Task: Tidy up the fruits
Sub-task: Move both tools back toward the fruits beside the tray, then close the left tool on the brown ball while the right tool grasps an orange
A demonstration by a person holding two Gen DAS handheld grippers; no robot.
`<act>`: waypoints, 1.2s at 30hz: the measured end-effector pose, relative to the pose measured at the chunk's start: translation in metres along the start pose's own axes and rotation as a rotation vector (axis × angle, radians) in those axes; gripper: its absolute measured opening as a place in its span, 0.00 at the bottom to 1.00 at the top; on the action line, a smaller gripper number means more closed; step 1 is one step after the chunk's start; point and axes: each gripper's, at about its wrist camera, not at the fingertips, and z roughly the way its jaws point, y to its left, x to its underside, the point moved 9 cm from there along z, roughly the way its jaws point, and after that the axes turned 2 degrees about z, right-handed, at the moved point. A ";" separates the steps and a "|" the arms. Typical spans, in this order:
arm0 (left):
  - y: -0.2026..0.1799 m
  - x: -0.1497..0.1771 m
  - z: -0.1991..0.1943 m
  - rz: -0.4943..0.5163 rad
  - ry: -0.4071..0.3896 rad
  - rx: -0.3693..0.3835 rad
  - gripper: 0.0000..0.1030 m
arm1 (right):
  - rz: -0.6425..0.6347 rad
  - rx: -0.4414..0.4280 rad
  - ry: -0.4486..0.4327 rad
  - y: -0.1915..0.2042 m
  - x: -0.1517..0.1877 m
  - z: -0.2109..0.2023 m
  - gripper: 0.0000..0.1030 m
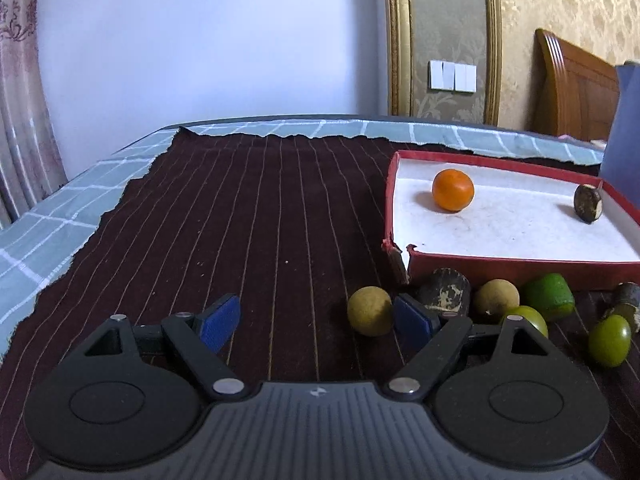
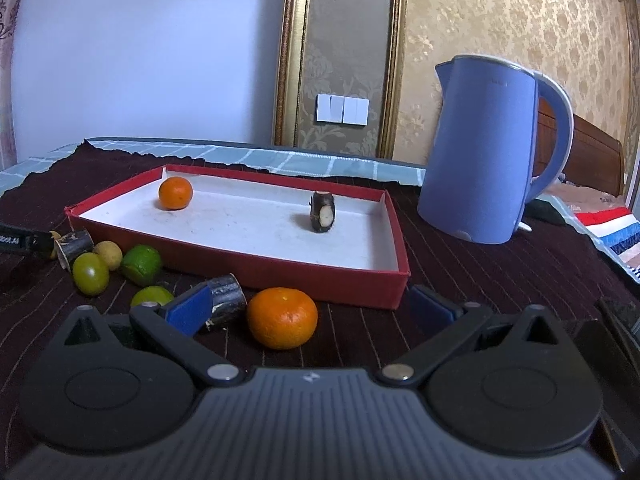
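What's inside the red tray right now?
Inside the red tray: one orange near the far-left corner and one dark cut stem piece standing toward the right. The near wall hides a strip of floor.

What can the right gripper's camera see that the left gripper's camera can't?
Only the right view shows the whole blue kettle and an orange on the cloth between the open right gripper. Only the left view shows the open left gripper close up. Both show the red tray holding an orange.
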 end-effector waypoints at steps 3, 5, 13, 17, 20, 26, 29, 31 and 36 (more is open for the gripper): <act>-0.006 -0.004 0.008 0.000 0.021 -0.008 0.82 | -0.011 -0.001 -0.007 0.002 0.000 -0.001 1.00; -0.010 -0.005 0.016 0.011 0.039 -0.014 0.82 | -0.014 0.000 -0.004 0.002 0.001 0.000 1.00; -0.009 0.003 0.020 -0.005 0.068 0.030 0.54 | -0.024 -0.007 0.014 -0.002 0.002 -0.002 1.00; -0.017 -0.001 0.024 0.014 0.052 0.074 0.27 | -0.042 0.000 0.041 -0.003 0.006 0.000 1.00; -0.018 -0.001 0.022 0.007 0.035 0.086 0.27 | -0.049 0.003 0.049 -0.005 0.008 0.001 1.00; -0.010 0.005 0.013 -0.041 0.032 0.104 0.27 | -0.064 -0.002 0.063 -0.005 0.010 0.003 0.99; -0.010 0.006 0.013 -0.041 0.033 0.097 0.28 | -0.063 -0.017 0.083 -0.004 0.012 0.007 0.88; -0.010 0.006 0.013 -0.043 0.032 0.099 0.27 | -0.066 -0.021 0.094 -0.003 0.013 0.009 0.86; -0.009 0.006 0.013 -0.048 0.031 0.103 0.28 | -0.110 -0.034 0.127 0.002 0.011 0.022 0.81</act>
